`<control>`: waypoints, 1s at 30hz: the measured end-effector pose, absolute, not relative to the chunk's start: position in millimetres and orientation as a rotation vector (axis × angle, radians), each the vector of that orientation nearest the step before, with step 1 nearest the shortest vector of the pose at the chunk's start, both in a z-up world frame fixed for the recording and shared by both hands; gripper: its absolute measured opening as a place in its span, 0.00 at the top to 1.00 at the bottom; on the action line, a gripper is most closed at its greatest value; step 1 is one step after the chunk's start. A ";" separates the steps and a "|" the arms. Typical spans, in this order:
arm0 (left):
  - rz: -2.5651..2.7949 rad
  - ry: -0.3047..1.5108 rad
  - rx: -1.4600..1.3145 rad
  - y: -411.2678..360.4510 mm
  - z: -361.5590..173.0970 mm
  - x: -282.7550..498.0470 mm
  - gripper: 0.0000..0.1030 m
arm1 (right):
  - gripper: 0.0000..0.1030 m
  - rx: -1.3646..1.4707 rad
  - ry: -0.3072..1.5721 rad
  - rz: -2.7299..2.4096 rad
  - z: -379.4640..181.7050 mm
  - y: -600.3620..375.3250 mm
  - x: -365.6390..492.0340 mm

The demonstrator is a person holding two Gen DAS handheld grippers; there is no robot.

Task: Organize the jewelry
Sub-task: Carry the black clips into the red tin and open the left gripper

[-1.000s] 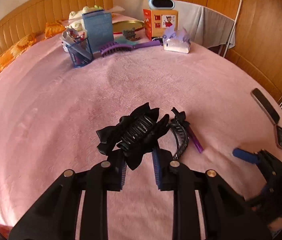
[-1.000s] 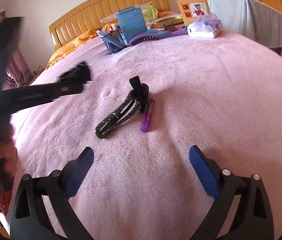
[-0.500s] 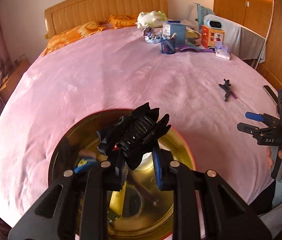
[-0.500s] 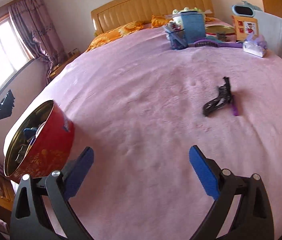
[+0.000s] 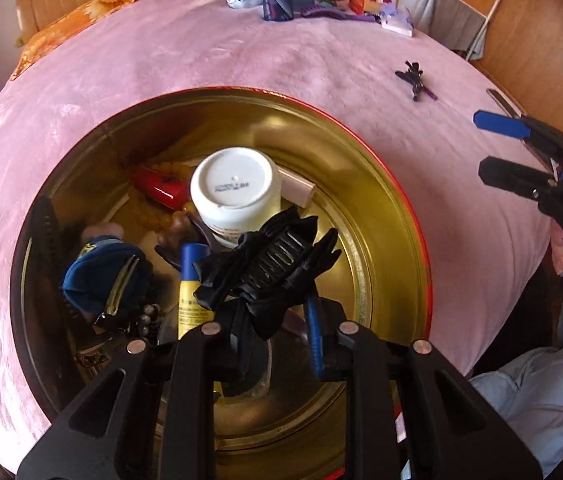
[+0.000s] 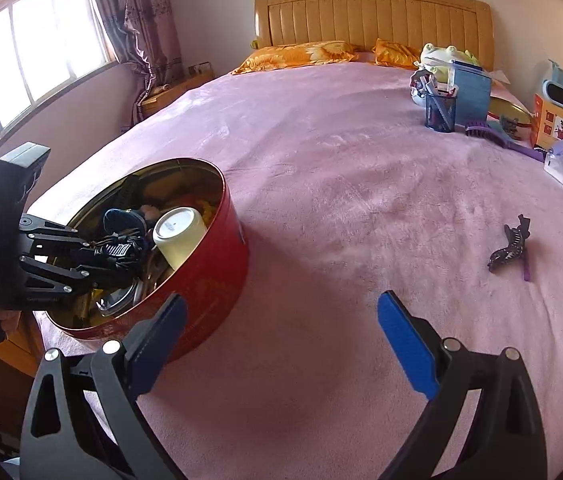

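The left gripper (image 5: 277,320) has come lower over the red tin (image 6: 217,276) at the bed's near-left corner, apparently still clenching the black bow clip (image 5: 269,268); the right gripper (image 6: 281,344) hangs released.

The left wrist view looks steeply down along its own fingers into the open tin (image 5: 381,184), which fills the middle and lower left of the frame from very near; the pink bedspread (image 5: 161,52) curves around it, and the headboard sits at the upper left. The right wrist view sits lower and farther back, facing across the bed toward the headboard (image 6: 373,16) at top centre, with the window (image 6: 21,64) at the upper left. Both views share the tin (image 6: 209,272), seen from the side at the left here, the white cup (image 5: 233,188) (image 6: 179,232) inside it, and the hair clips (image 5: 415,80) (image 6: 511,246) lying on the bedspread at the right.
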State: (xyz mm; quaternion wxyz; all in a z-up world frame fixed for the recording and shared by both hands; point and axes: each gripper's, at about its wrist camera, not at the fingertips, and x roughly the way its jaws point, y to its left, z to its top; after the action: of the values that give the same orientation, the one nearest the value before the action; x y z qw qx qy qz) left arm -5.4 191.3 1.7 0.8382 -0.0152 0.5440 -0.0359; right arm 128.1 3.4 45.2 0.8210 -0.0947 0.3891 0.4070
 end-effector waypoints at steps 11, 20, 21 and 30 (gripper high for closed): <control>-0.076 1.262 0.011 179.2 -16.7 15.8 0.77 | 0.06 -0.187 0.835 0.824 45.5 -17.2 134.5; -0.072 1.314 0.097 181.7 -14.9 17.7 0.67 | 0.06 -0.215 0.828 0.829 52.3 -11.7 124.9; -0.048 1.307 0.103 184.2 -14.0 16.2 0.51 | 0.06 -0.219 0.823 0.831 53.9 -11.3 123.2; 0.152 1.193 0.131 190.4 17.8 5.4 0.29 | 0.06 -0.193 0.820 0.826 54.5 -23.3 123.4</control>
State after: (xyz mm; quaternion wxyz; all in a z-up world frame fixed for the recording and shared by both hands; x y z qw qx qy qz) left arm 5.4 190.4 17.8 0.8226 0.0617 0.5608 0.0713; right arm 123.4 -23.3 54.5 0.8309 -0.0908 0.3867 0.3896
